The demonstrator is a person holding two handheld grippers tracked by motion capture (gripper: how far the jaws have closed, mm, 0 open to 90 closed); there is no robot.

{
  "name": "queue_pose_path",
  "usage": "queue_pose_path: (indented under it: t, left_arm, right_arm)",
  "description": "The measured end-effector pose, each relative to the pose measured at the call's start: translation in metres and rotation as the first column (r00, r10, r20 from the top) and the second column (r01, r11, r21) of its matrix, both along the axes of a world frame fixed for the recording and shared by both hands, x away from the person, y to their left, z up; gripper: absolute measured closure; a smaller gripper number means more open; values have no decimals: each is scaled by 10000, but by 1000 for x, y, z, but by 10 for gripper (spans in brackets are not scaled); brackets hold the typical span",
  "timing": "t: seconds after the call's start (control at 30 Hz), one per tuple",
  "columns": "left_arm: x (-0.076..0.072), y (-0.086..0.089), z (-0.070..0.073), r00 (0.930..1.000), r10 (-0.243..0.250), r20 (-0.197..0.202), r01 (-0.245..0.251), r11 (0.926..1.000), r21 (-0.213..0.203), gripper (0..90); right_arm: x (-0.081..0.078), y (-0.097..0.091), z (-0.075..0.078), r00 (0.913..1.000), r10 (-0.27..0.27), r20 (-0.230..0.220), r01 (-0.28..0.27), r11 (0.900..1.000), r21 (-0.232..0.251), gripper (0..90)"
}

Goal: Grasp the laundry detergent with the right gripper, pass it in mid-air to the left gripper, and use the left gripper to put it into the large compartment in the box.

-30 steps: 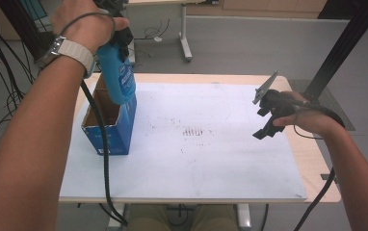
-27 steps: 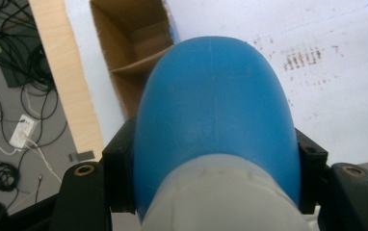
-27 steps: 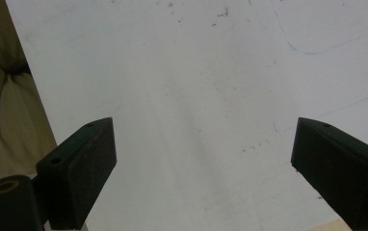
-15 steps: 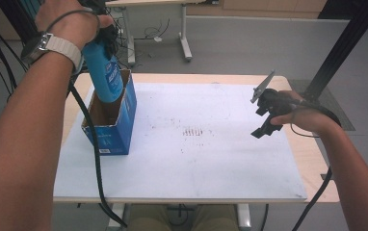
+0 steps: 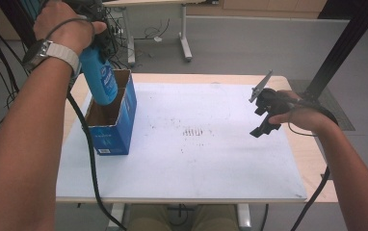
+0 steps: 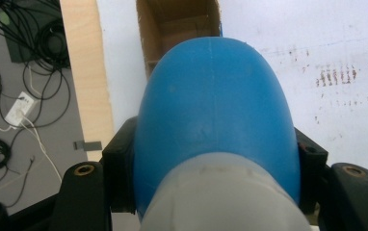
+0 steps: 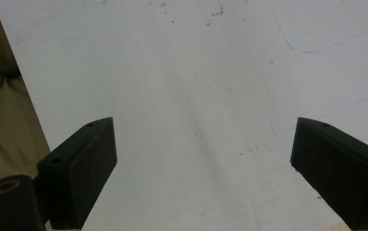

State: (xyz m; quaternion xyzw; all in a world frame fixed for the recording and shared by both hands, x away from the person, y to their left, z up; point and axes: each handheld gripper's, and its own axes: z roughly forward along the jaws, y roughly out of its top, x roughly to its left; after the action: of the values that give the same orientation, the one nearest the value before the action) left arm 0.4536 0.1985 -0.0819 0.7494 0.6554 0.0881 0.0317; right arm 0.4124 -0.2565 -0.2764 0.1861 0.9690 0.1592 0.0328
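The left gripper (image 5: 97,38) holds a blue bottle (image 5: 100,79) above the open blue box (image 5: 117,130).

bottle (image 5: 100,79) above box (image 5: 112,127), box on table's (image 5: 211,168) left

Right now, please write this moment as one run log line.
left gripper: shut on blue bottle | bottle: above open cardboard box | right gripper: open, empty, over white table

A lab or workshop room suggested, grey floor (image 5: 249,43) seen beyond the white-topped table (image 5: 182,163), bundled black cables (image 6: 23,43) strewn on the floor, wheeled desk legs (image 5: 184,43) behind, dark metal frame post (image 5: 346,48) at the right.
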Motion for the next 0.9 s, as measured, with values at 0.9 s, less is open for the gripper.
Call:
queue_pose_path:
  t: [0.9]
  left_arm:
    - [11,14,-56,9995,0,-307,1,10000,34,377]
  right_arm:
    - [3,5,-8,9997,-107,-210,105,9999,-83,89]
